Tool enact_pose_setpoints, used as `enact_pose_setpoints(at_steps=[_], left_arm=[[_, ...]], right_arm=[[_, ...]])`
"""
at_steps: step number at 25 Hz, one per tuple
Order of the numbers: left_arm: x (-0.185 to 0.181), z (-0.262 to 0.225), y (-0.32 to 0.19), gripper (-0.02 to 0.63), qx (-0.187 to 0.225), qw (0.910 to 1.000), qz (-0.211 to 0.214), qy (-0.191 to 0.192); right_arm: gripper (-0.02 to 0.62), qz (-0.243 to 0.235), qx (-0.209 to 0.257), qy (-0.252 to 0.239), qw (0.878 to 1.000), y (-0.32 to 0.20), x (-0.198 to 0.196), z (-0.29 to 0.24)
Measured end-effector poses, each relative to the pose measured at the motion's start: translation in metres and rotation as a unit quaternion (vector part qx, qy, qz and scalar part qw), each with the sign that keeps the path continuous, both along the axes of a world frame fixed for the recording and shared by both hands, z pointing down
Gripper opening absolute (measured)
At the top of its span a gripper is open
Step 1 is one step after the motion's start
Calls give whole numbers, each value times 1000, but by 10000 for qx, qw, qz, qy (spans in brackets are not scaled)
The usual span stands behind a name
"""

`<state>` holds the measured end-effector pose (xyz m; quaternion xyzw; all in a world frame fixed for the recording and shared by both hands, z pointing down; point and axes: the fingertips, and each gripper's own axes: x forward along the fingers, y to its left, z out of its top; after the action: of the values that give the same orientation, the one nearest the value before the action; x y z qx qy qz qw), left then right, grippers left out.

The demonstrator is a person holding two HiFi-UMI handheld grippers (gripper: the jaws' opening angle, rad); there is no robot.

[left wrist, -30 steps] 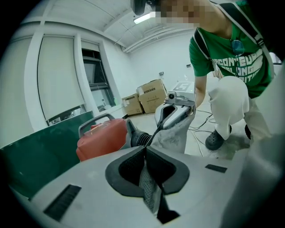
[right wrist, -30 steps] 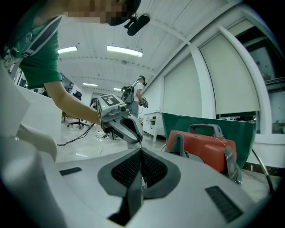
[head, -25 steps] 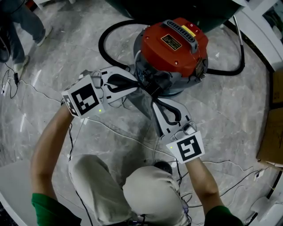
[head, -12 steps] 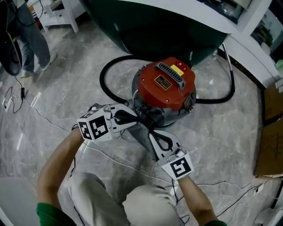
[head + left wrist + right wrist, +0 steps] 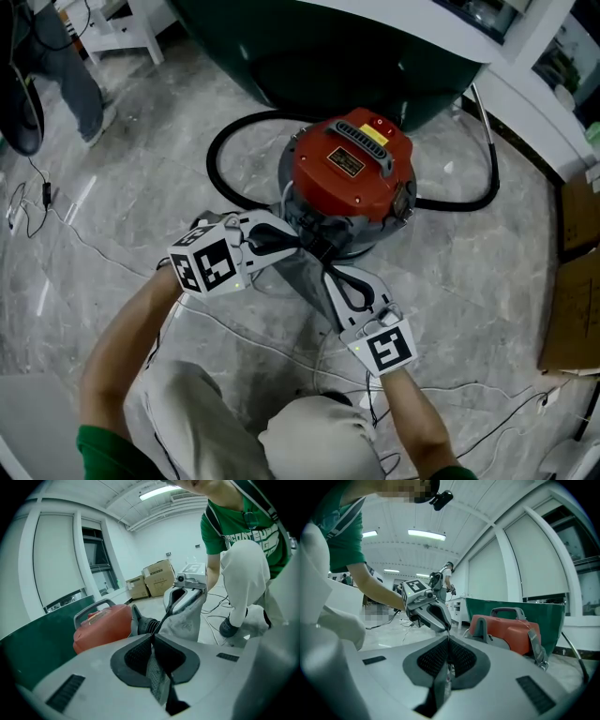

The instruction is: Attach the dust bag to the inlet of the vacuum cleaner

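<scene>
Left gripper: my fingers are pressed together, pinching a fold of the grey dust bag. The cloth's weave runs down between the pads.

Right gripper: fingers also clamped, nipping a thin edge of the same bag. The bag is held at both ends, stretched between the two sets of tips and sagging below them toward the marble floor.

Vacuum cleaner sits just beyond both fingertips. It has a red lid with a black handle on top and a grey drum underneath.

From the left fingers, the black ribbed collar on the drum's side is right ahead of the tips, just left of the bag edge that runs up to the right gripper. Can't tell whether the bag touches the collar.

From the right fingers, the vacuum is ahead and to the right. The left gripper is ahead-left, its tips nearly meeting mine.

Black hose loops on the floor on the far side of the vacuum from my fingers. A dark green tub stands behind that.

Cardboard boxes are well off, past the right gripper as seen from the left fingers.
</scene>
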<state>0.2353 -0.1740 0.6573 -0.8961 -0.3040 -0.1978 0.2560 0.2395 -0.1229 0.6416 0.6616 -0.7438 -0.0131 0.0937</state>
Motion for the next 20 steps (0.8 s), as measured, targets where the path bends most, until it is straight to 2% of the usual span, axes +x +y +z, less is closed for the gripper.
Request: enact_pose_setpoints(at_steps=[5,10,15,20], left_arm=[[13,-1,4,21,168,9998,-48,1],[28,-4,7,23,134,9994,-291,-131],[39,-2,6,28,263,9986,-385,-249],[54,-6,2,31,364,9975,-555,-234]], right_arm=[[15,-161,-50,111,9998,4,13,1],[15,-222,-130,-351,9991,6,40,-1],[17,-369,-99,-201,9991,4,49,-1],[18,-432,-237,-367,9981,4,63,-1]])
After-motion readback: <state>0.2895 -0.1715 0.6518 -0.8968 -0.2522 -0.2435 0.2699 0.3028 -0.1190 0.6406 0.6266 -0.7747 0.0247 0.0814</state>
